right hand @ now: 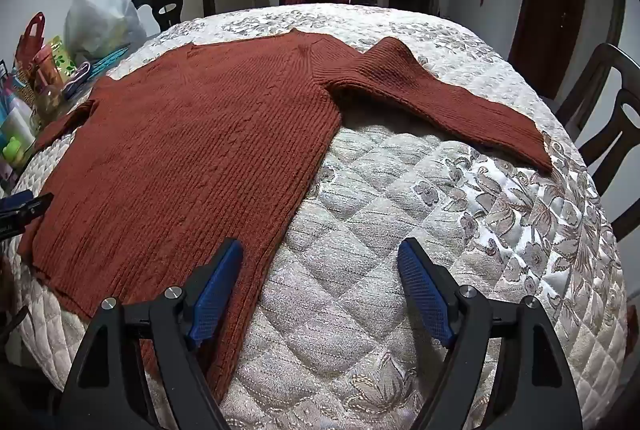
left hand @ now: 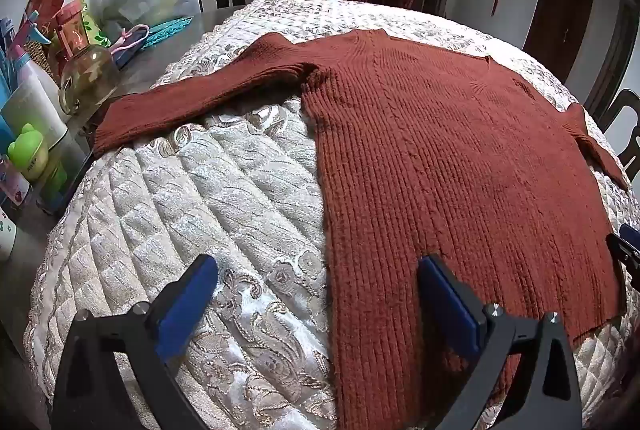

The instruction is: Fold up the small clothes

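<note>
1. So the rust-brown knit sweater [left hand: 460, 166] is lying flat, front up or back up I honestly can't tell, on the quilted cover [left hand: 192, 214] over the surface. Neckline points away from the cameras, hem is at the near edge.
2. Both sleeves are stretched straight out to the sides, left sleeve [left hand: 192, 102] toward the clutter of bottles [left hand: 36, 118], right sleeve [right hand: 448, 102] toward the chair [right hand: 616, 134]. No fold in it anywhere that I can see.
3. Left tongs [left hand: 316, 290] are spread wide, nothing in them, hovering over the sweater's left hem edge.
4. Right tongs [right hand: 320, 278] same deal, spread and empty, at the right hem edge.
5. My read: basically zero folding done. It's laid out and smoothed, everything else (sleeves in, body folded over) is left.
</note>
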`<action>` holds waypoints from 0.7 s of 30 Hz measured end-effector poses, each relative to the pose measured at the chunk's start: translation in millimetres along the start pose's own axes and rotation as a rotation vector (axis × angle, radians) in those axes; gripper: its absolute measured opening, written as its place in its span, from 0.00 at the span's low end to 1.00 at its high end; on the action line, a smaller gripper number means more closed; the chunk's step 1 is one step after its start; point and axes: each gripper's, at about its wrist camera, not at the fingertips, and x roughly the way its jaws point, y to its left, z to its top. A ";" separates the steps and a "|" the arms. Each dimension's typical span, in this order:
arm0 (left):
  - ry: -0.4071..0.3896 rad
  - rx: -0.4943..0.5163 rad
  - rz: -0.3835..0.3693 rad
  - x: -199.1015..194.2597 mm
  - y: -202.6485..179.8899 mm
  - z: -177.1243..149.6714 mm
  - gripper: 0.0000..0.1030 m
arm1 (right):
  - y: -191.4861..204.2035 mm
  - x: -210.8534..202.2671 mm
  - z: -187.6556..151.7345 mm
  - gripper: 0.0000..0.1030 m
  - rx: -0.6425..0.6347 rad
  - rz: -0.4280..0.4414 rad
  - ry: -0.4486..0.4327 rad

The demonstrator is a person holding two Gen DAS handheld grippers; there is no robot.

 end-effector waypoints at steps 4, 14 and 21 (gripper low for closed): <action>0.002 -0.003 -0.003 0.1 0.2 0.0 0.99 | -0.1 0.1 0.0 0.78 -0.001 -0.001 0.001; 0.004 0.005 -0.005 1.1 1.9 -1.7 1.00 | -0.1 0.1 0.1 0.78 0.000 -0.001 0.001; 0.007 0.005 -0.004 0.7 2.1 -1.7 1.00 | 0.0 0.2 0.1 0.78 -0.001 -0.001 0.002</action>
